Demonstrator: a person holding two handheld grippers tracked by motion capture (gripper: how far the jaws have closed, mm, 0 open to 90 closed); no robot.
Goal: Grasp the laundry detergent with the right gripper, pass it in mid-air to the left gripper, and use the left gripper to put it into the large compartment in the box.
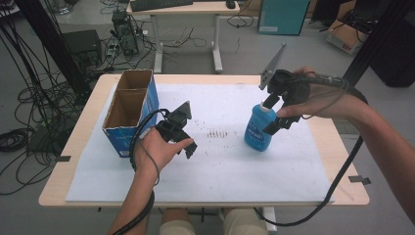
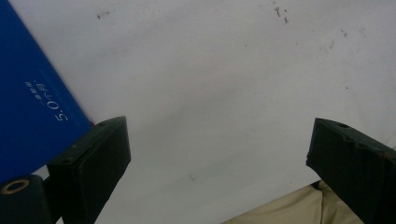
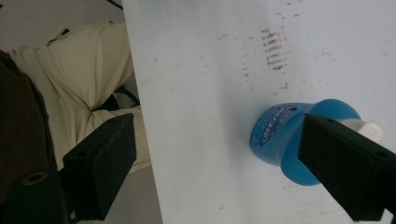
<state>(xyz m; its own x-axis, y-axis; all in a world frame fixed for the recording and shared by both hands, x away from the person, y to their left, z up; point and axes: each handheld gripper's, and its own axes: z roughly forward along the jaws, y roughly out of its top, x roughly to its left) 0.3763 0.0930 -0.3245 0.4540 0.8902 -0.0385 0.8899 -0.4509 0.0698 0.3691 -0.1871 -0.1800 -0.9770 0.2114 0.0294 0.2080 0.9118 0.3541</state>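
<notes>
A blue bottle (image 1: 258, 132) with a white cap stands upright on the white sheet (image 1: 220, 171), right of the middle. My right gripper (image 1: 272, 115) hovers at its top, jaws wide apart. In the right gripper view the bottle (image 3: 280, 135) lies partly behind the right-hand jaw, and nothing sits between the pads of this gripper (image 3: 219, 128). My left gripper (image 1: 183, 144) is low over the sheet beside the blue cardboard box (image 1: 147, 105). Seen in its own view, the left gripper (image 2: 219, 135) is open over bare sheet, with the box's blue side (image 2: 32, 107) at the left.
The box is open at the top, has two compartments and stands at the sheet's left back corner. Dark smudges (image 1: 215, 133) mark the sheet's middle. Beyond the table are a desk (image 1: 186, 10), floor cables and a black frame post. Beige trousers (image 3: 84, 74) show past the near edge.
</notes>
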